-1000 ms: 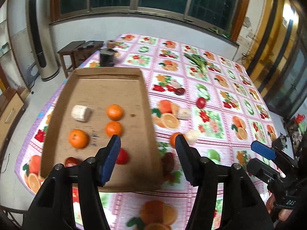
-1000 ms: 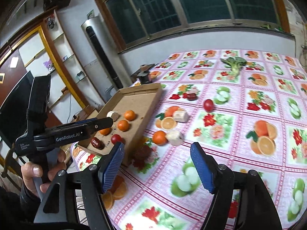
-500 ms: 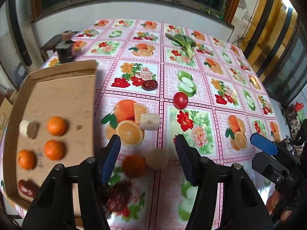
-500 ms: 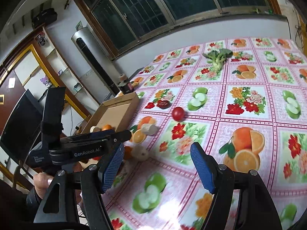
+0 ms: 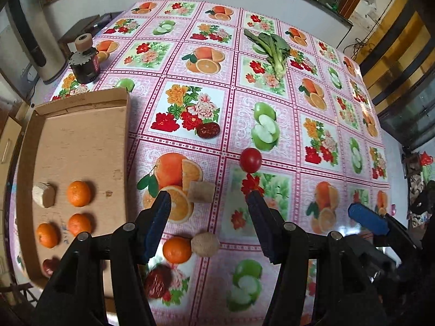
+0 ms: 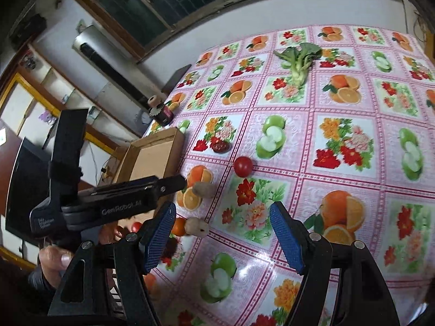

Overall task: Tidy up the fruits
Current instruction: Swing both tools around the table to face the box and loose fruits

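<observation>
**Both grippers swing off the box toward the loose fruit**

While the cardboard box (image 5: 81, 146) filled the middle of the left wrist view a second ago, it now sits at the left edge, and the scattered fruit has slid under the jaws. The left gripper (image 5: 208, 226) hangs spread and empty above the tablecloth (image 5: 312, 141), with the loose orange (image 5: 176, 250) and a pale chunk (image 5: 205, 244) touching it just below its fingers, and a dark date (image 5: 159, 284) nearer the camera. A second pale chunk (image 5: 201, 192) lies just beyond, a red fruit (image 5: 250, 160) further out, and another date (image 5: 208, 130) beyond that. The right gripper (image 6: 223, 233) is likewise spread, holding nothing; its view has turned from the box to the open cloth, the red fruit (image 6: 243, 166) ahead of it.

Inside the box three oranges (image 5: 78, 193), a pale piece (image 5: 43, 194) and something red at the near corner already rest. Judging by this, the sorting is partway done and both hands look to be lining up new picks, the left on the orange cluster. The leafy green (image 5: 272, 49) lies far off, untouched.
</observation>
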`<state>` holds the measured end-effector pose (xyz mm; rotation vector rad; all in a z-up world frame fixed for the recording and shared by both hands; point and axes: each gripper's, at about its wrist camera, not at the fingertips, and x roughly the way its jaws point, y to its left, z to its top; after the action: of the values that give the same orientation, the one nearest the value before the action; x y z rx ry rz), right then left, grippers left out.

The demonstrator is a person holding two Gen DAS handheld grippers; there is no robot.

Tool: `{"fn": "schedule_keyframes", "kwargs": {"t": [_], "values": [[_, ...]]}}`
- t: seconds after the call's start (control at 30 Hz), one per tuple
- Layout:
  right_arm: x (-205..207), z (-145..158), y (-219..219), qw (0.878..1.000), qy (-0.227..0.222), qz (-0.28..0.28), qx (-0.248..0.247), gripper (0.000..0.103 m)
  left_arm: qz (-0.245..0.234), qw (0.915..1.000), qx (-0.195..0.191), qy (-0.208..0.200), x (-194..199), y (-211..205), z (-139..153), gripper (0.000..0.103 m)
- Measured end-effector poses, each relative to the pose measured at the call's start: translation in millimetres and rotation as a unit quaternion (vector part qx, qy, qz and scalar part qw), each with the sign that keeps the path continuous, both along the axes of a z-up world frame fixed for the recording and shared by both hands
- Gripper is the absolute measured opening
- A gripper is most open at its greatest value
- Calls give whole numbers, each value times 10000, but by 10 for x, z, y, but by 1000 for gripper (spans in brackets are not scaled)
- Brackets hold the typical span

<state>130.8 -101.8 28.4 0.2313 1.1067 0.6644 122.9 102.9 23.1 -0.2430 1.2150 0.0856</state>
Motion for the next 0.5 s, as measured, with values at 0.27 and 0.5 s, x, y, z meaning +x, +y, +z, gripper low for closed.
{"fn": "schedule_keyframes", "kwargs": {"t": [0.27,0.5], "values": [[26,416,-178,9998,-126,-179,-43,73,240,9997,-22,-9,-64,58,299,58],[-120,552,-425,9994,-196,289,23,73,834,9962,223,-97,-394,-81,486,58]]}}
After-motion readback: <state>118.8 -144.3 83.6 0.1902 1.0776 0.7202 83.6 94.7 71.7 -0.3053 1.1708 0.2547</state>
